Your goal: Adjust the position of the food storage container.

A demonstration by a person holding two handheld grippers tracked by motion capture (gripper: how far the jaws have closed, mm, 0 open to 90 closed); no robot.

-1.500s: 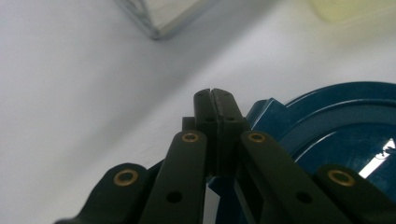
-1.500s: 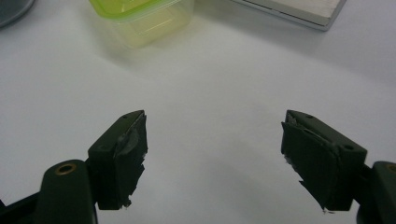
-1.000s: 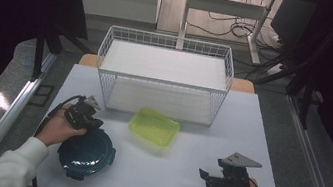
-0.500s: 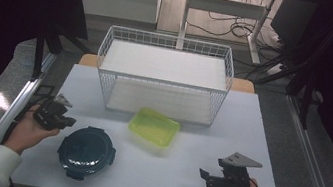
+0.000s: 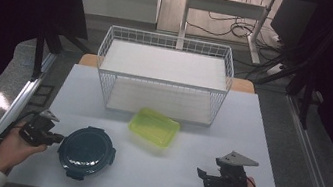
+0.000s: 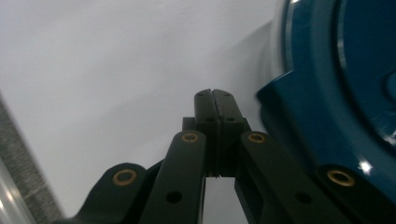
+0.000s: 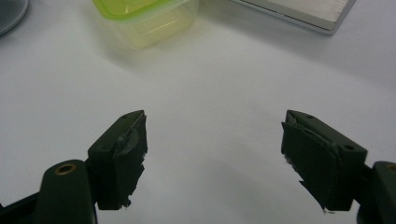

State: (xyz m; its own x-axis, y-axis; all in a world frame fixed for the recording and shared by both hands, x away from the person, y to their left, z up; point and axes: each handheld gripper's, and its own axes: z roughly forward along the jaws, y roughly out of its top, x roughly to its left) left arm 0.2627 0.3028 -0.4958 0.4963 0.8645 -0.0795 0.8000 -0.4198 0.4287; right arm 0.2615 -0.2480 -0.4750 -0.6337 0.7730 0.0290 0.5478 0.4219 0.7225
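A round dark-blue lidded container (image 5: 86,152) lies on the white table at front left. My left gripper (image 5: 57,139) sits just left of it, jaws pressed together with nothing between them; in the left gripper view the shut tips (image 6: 214,95) lie beside the container's blue rim (image 6: 327,112). A yellow-green rectangular container (image 5: 154,127) rests mid-table, in front of the wire basket (image 5: 165,75). My right gripper (image 5: 204,176) is at front right, open and empty; its view shows the gripper (image 7: 215,140) above bare table, the yellow-green container (image 7: 144,18) farther off.
The white wire basket stands at the back centre of the table (image 5: 181,177). Metal rails (image 5: 15,110) run along both table sides. A desk frame and cables (image 5: 227,17) lie on the floor beyond.
My left gripper swung out from over the blue container to the far left, then came back in beside its left edge. The right gripper held still.
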